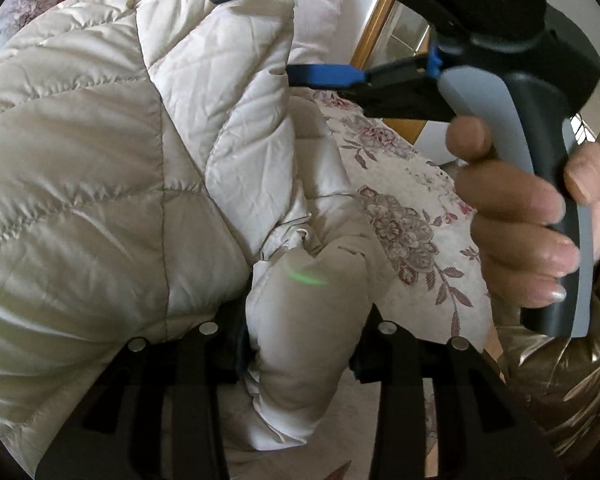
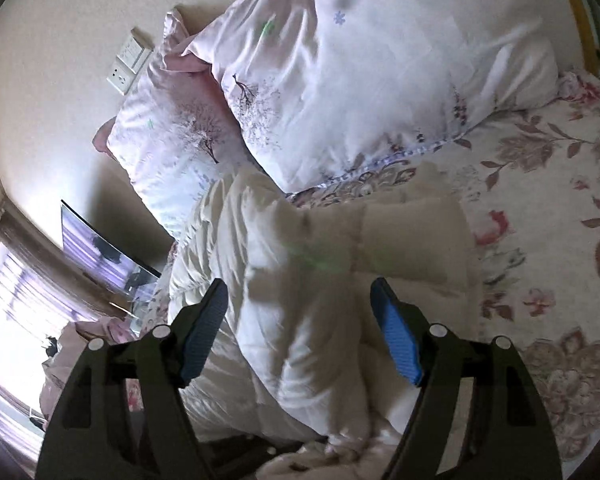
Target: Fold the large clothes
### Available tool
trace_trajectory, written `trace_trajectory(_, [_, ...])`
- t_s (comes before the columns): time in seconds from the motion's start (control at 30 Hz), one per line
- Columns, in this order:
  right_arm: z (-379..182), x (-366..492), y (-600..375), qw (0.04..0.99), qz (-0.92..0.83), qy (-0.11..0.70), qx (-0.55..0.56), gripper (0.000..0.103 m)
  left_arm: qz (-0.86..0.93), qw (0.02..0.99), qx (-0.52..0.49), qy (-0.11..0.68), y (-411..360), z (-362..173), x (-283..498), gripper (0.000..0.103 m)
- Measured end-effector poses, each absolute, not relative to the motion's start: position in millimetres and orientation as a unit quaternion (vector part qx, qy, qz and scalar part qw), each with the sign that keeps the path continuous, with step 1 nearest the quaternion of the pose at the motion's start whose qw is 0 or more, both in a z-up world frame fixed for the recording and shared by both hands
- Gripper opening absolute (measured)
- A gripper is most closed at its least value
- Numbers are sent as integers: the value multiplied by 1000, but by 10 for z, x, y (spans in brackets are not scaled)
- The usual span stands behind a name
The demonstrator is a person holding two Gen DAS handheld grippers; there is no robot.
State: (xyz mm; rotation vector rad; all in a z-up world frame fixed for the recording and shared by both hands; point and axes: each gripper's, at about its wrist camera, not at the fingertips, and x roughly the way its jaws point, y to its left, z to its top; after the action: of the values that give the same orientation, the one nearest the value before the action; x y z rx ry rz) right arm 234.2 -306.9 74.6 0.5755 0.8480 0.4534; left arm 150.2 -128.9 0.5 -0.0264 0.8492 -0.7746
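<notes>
A cream quilted down jacket (image 1: 100, 160) lies bunched on a floral bedsheet (image 1: 404, 216). My left gripper (image 1: 300, 360) is shut on a puffy fold of its sleeve (image 1: 308, 312), which bulges up between the black fingers and hides the pads. My right gripper (image 1: 256, 36), held by a hand (image 1: 520, 220), hovers open at the upper right over the jacket. In the right wrist view the right gripper (image 2: 300, 312) stands open with its blue pads (image 2: 396, 340) apart above the jacket (image 2: 300, 240), pressing on nothing.
Two pale pink printed pillows (image 2: 380, 60) (image 2: 172, 132) lie at the head of the bed by a wall with a socket plate (image 2: 128, 60). A bright window (image 2: 12, 320) is at the lower left. A wooden frame (image 1: 376, 28) stands behind the bed. A shiny gold sleeve (image 1: 560, 380) shows at the lower right.
</notes>
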Motion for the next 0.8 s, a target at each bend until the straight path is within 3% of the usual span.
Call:
trace_trajectory(0.07, [755,2342,-3052,847,215,404,269,27,-366,840,-11,400,-1297,7,1505,38])
trace_trajectory(0.17, [704,2354,-3048,856,194,405,257,14,-369,842,-1,394,-1326,17,1472,40])
trace_trajectory(0.23, [677,2351,-3074,858,185,402,260,13,-379,839,3,391,-1288,83,1402,42])
trace_trajectory(0.37, [631,2355,-3134,857,180,397,274,12,-417,828,-11,374,-1032,409,1230,57])
trace_trajectory(0.5, [623,2346,-3183,856,186,391,282,12,-424,853,-40,302,-510,878,1154,76])
trace_trajectory(0.6, [635,2347,-3200,857,186,387,285,12,-359,891,-50,274,-153,1039,1398,76])
trace_trajectory(0.8, [690,2335,-3255,867,174,372,284,12,-251,912,-88,313,211,893,2021,76])
